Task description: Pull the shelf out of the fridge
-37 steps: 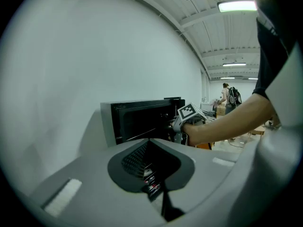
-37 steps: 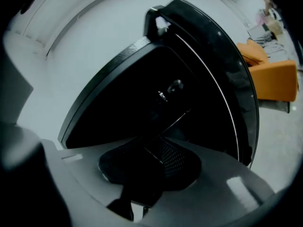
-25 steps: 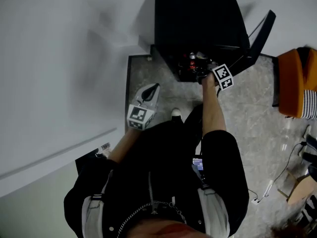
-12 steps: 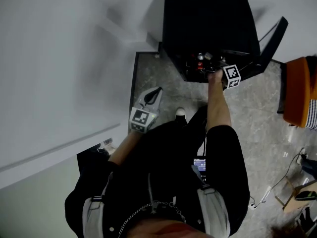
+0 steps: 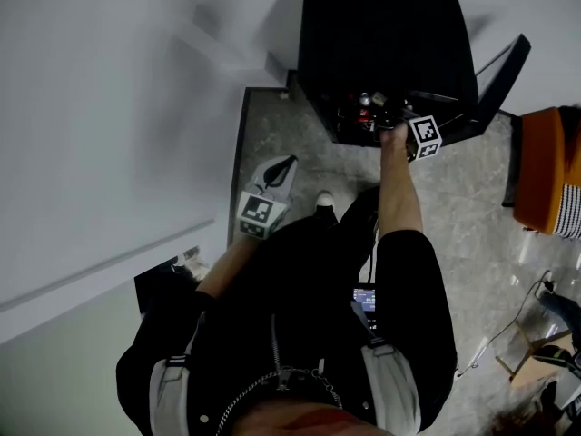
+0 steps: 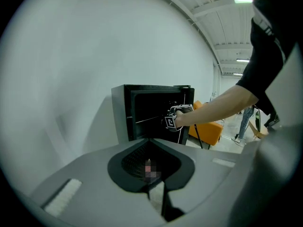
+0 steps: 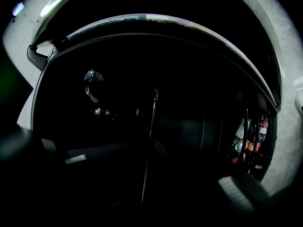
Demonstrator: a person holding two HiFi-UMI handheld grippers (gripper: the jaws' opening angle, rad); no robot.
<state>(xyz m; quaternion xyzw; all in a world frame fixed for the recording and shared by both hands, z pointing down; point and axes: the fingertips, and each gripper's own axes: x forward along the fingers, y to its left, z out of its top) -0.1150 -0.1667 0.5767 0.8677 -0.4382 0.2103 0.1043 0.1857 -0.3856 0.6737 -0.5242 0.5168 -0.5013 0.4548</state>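
As right tongs [image 7: 147,149] just closed onto shelf wire [image 7: 154,109], left tongs [image 6: 151,174] clenched empty; bottle labels [image 7: 251,144] unreadable.

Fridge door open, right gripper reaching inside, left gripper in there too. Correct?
No: head view shows the left gripper held by the person's leg, shut, empty. The door is open; the right gripper is inside, its jaws just closed onto a thin shelf wire.

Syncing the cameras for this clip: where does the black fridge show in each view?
Head view: fridge top centre, door open.
Left gripper view: fridge mid-frame.
Right gripper view: fridge's dark interior fills the frame.
Landmark: orange chair right of it in head and left gripper views only.
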